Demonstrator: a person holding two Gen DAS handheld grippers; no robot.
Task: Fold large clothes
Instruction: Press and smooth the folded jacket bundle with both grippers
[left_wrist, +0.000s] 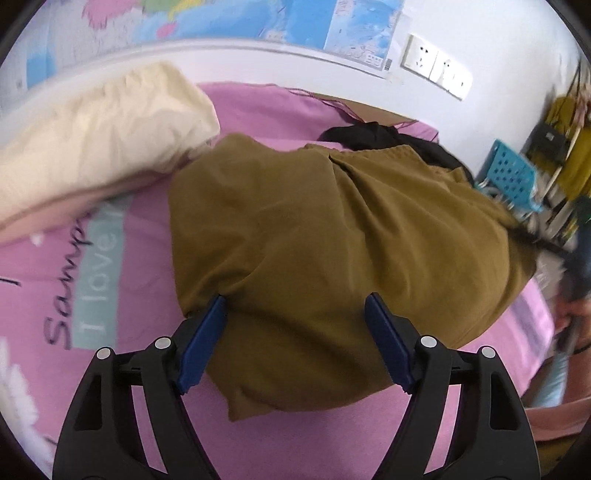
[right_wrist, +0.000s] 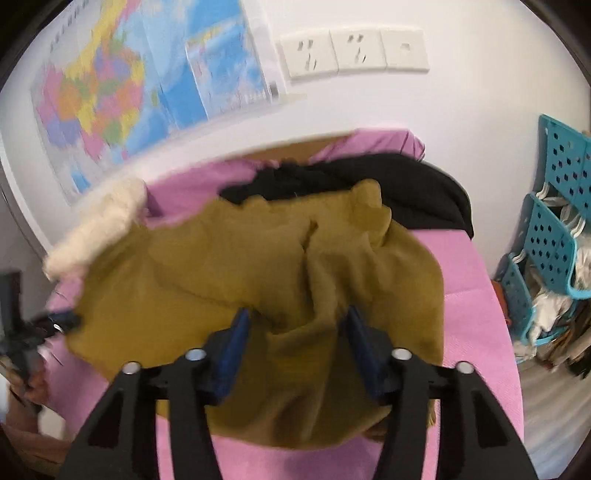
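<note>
Blue pads of left gripper (left_wrist: 295, 343) spread wide over the near edge of the mustard garment (left_wrist: 332, 236), not pinching. Right gripper (right_wrist: 297, 354) half spread, rumpled cloth between its pads, no clear pinch. Garment lies folded over in a bulky bundle on the pink bedsheet (left_wrist: 314, 443), beside the cream pillow (left_wrist: 103, 133). Likely partway: smoothing, further folds left.

Even bright daylight, soft shadows, heavy fisheye bowing with black corners, motion blur on map (right_wrist: 110, 92) and pillow (left_wrist: 99, 133), centre fairly sharp
</note>
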